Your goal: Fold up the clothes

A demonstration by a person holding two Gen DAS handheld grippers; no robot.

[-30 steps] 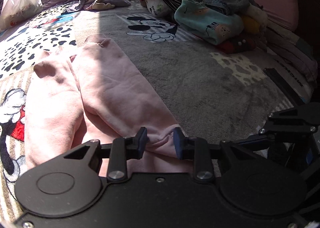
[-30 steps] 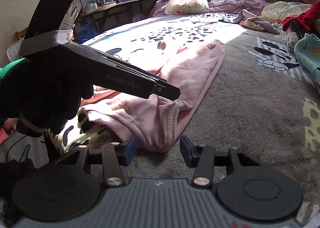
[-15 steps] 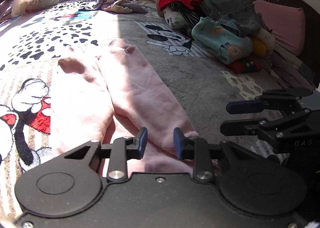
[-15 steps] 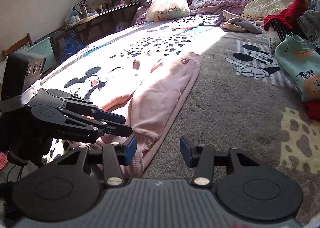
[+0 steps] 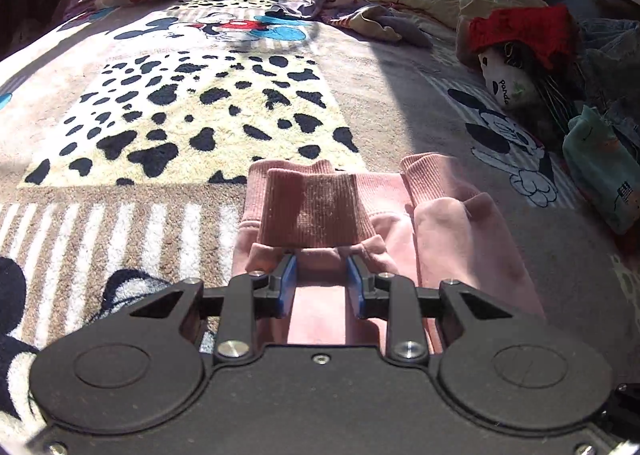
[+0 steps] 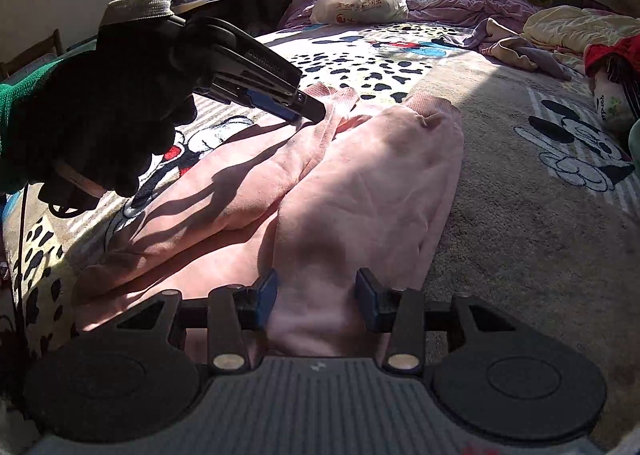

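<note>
Fleece-soft and pink, the trousers [image 6: 360,191] lie lengthwise on the cartoon-print blanket [image 5: 168,123] that covers the bed, their two legs side by side and the ribbed cuffs [image 5: 316,207] at the far end. They look light, limp and thick-napped, so they should drape and sag wherever they are unsupported and are unlikely to slip from rubber pads; I would judge the firmer ribbed cuffs or the seamed edges the best places to pinch. The left gripper [image 5: 321,279] sits at the near cuff with its jaws narrowly parted and pink cloth between them; whether the pads bite I cannot tell. The right gripper [image 6: 316,299] straddles the nearer leg, its jaws spread and just now narrowing, not yet pressing the cloth.
</note>
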